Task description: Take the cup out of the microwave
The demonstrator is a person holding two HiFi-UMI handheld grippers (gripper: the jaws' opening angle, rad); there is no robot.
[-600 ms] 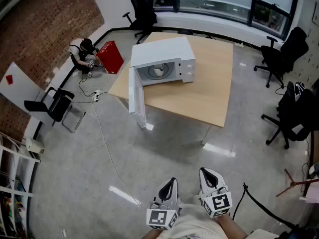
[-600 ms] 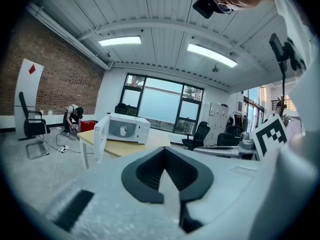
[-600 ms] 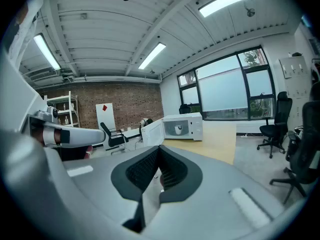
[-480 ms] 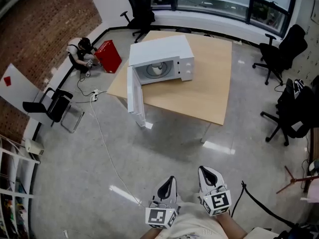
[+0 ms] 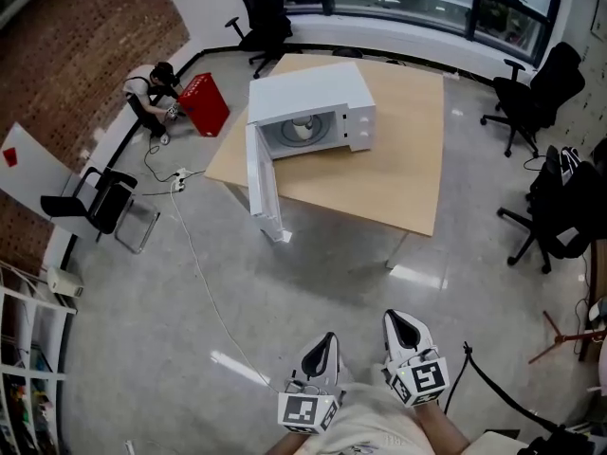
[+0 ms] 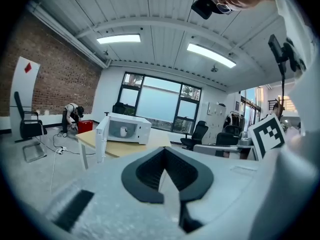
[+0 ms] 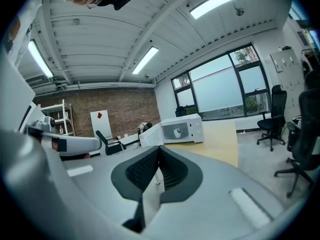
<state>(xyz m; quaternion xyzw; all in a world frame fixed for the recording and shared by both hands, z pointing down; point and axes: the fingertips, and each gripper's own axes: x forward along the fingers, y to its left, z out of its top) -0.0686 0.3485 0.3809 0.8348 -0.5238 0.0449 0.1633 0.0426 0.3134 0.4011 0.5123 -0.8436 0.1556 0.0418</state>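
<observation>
Two claws sit low at the bottom of the head view, side by side and well apart from the work. My left claw [image 5: 323,344] has its jaws pressed together with nothing between them; its own view shows the black pads meeting at a point. My right claw [image 5: 399,324], just beside it, looks the same in its own view, pads pressed together and empty. Both aim ahead and a little downward, toward the desk [image 5: 408,169] across a stretch of grey floor [image 5: 313,292].

On the left part of the desk stands the white microwave [image 5: 313,91]. Its door [image 5: 262,186] is swung wide open and hangs out past the desk's edge. The cup [image 5: 302,128], white and upright, stands inside the cavity near its middle, and neither claw is anywhere close to it.

Off to the left, a person [image 5: 150,98] crouches by the brick wall, next to a red box [image 5: 205,105]. A cable [image 5: 194,263] trails over the floor from that side. Black chairs [image 5: 531,98] stand to the right of the desk.
</observation>
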